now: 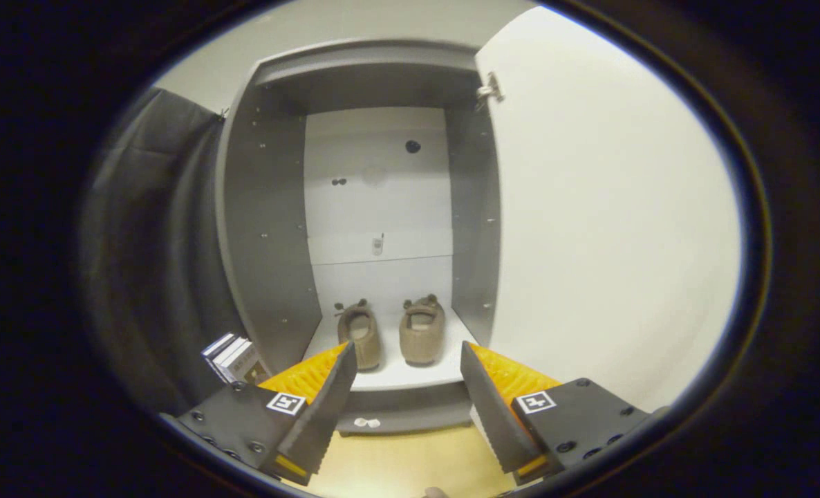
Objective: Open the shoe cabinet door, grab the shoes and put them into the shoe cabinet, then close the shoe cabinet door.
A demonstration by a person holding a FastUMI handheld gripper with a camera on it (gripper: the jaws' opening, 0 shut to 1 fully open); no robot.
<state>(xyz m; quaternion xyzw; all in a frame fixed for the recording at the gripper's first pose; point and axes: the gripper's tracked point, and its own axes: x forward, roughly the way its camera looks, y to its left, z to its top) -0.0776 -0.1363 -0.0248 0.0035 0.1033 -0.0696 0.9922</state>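
1. The shoe cabinet (272,228) is seen straight ahead, and its inside is grey with a lighter back wall.
2. The shoe cabinet door (610,221) is swung wide open to the right, and a metal hinge (489,88) is seen near its top corner.
3. Two brown shoes are placed side by side on the bottom shelf (399,373) of the cabinet.
4. The left shoe (360,335) and the right shoe (422,330) are set a little apart, and they are not touched by each other.
5. The gripper (404,373) is held open, with its two fingers spread wide and nothing caught between them.
6. Both shoes are found just beyond the fingertips, in the gap between the two fingers.
7. The tip of the left finger (327,408) is seen close beside the left shoe, but it cannot be told whether the shoe is touched.
8. The right finger (493,408) is kept apart from the right shoe.
9. A few small boxes (234,360) are stood on the floor just left of the cabinet.
10. A tiny white thing (366,422) is seen at the foot of the cabinet, above the yellow floor (410,463).
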